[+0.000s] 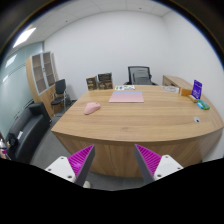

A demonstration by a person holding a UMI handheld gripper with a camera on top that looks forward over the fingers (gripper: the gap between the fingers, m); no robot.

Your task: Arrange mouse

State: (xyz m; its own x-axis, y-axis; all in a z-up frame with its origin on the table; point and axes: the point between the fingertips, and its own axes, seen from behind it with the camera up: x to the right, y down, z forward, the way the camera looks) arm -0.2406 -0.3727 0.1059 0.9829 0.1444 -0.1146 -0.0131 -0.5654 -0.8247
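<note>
Gripper view: your hand-held gripper (pixel 112 163) gapes wide, holding nothing. Pink mouse (pixel 92 108) on bench (pixel 140 120), well beyond fingers, 11 o'clock; mouse pad (pixel 127 97) farther, 12 o'clock.

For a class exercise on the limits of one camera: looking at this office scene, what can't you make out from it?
- Pink mouse on the table: too small in the gripper view to show its buttons or which way it faces.
- Small items by the table's far end: too tiny to identify.
- Claw: open, fingers cut off by the view's lower edge.
</note>
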